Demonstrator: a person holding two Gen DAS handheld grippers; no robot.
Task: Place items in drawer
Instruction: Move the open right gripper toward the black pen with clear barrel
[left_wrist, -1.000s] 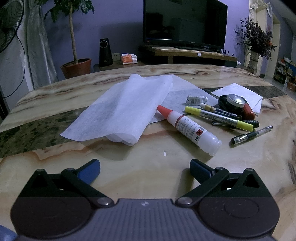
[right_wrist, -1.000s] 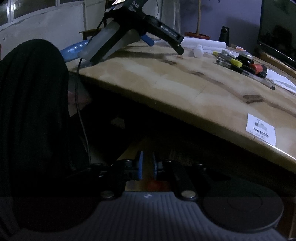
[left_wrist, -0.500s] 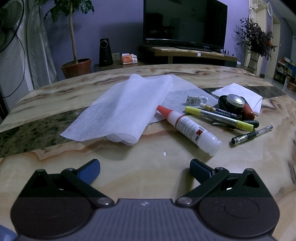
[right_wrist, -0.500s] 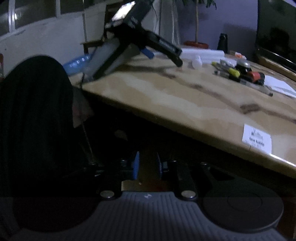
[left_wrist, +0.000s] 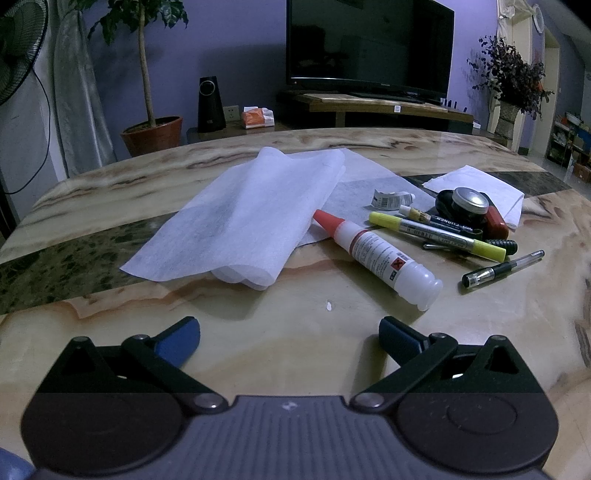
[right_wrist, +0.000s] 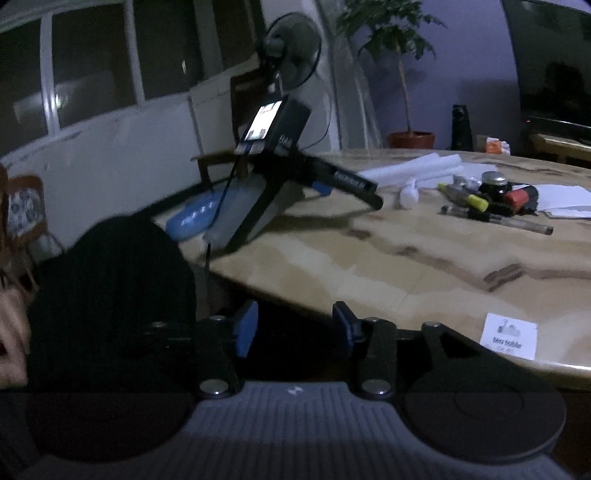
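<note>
Left claw (left_wrist: 288, 339) wide open, empty, right claw (right_wrist: 291, 328) just opening, empty, table sticker (right_wrist: 509, 336) reading "tea table"

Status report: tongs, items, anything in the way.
Left tongs open, empty, over table. Right tongs just opening, empty, below table edge. Glue, pens on table; drawer unseen. Nothing in the way.
</note>
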